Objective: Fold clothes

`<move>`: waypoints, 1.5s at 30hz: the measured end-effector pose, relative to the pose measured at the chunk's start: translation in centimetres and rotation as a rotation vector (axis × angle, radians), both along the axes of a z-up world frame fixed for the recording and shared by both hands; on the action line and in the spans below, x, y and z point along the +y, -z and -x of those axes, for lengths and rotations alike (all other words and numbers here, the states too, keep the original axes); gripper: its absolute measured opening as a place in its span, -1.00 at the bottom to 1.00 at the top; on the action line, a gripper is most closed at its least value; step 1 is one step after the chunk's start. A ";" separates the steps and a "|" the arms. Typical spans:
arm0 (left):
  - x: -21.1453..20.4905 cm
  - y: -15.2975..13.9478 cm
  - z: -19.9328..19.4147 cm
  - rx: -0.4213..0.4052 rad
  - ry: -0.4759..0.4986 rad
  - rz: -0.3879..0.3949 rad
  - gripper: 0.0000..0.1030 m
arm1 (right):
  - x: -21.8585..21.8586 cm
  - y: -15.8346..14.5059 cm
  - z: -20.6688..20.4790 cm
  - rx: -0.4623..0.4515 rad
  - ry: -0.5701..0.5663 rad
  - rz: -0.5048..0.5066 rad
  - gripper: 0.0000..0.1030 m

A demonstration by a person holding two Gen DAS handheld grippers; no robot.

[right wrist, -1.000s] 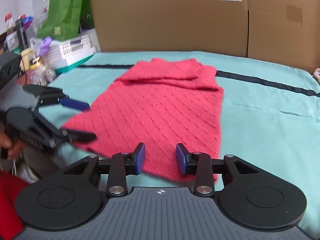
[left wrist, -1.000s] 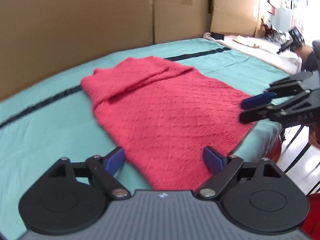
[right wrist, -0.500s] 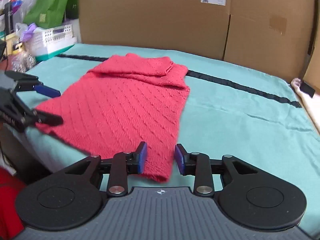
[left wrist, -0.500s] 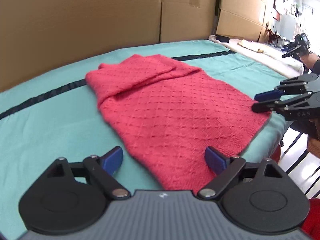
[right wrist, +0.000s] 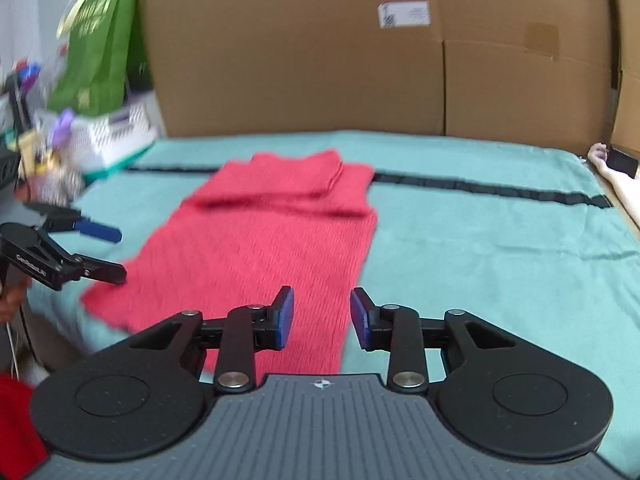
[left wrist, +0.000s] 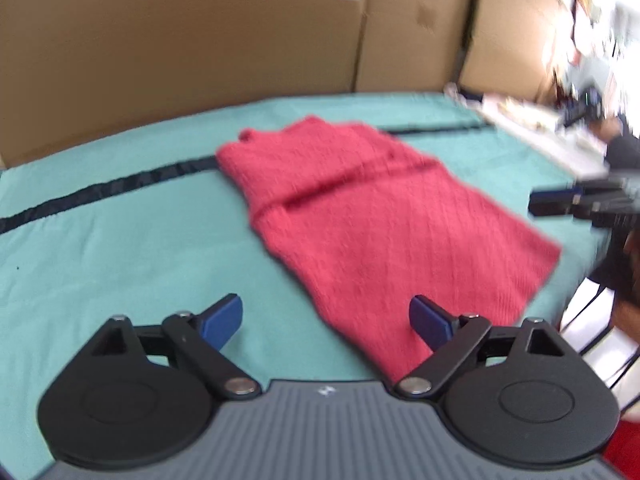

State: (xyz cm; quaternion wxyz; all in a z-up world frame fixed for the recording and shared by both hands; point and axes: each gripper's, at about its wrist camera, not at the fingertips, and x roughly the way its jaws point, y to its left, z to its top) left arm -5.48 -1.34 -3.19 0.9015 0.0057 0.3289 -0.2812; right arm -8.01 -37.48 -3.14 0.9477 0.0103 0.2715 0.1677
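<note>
A red knit sweater (left wrist: 380,220) lies flat on the teal cloth, its sleeves folded in over the top; it also shows in the right wrist view (right wrist: 272,236). My left gripper (left wrist: 326,318) is open and empty above the sweater's near left corner. My right gripper (right wrist: 322,318) is partly open and empty above the sweater's near right corner. Each gripper shows in the other's view: the right one (left wrist: 560,202) at the sweater's right edge, the left one (right wrist: 108,254) at its left edge.
The teal cloth (right wrist: 500,248) with a black stripe (right wrist: 480,188) covers the table. Tall cardboard boxes (right wrist: 360,60) stand behind it. A white basket (right wrist: 116,136) and a green bag (right wrist: 96,48) sit at the far left. The table's near edge lies just below the sweater's hem.
Both grippers have pulled back and risen from the sweater's hem. The right gripper has opened a little wider. The sweater has not moved.
</note>
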 end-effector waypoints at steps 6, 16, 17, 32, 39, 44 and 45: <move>-2.2 -1.1 -5.4 0.007 -0.066 0.158 0.79 | 4.4 -1.2 -6.3 -0.077 0.010 0.079 -0.36; -4.0 2.3 -8.2 -0.006 -0.145 -0.096 0.70 | 5.6 1.9 -11.9 0.033 -0.010 0.174 -0.65; -3.7 2.3 -8.4 -0.006 -0.152 -0.094 0.70 | 5.4 2.0 -11.9 0.033 -0.005 0.181 -0.65; -4.6 2.1 -7.5 -0.095 -0.127 -0.198 0.67 | 5.8 3.4 -7.9 -0.097 0.042 0.447 -0.57; -3.4 2.3 -8.1 -0.070 -0.156 -0.195 0.71 | 7.1 3.6 -9.3 -0.138 0.000 0.502 -0.57; -2.6 2.3 -8.6 -0.062 -0.184 -0.194 0.71 | 7.1 3.6 -10.0 -0.113 0.000 0.492 -0.74; -2.5 2.3 -8.7 -0.059 -0.186 -0.191 0.71 | 7.0 3.6 -10.1 -0.103 0.004 0.482 -0.76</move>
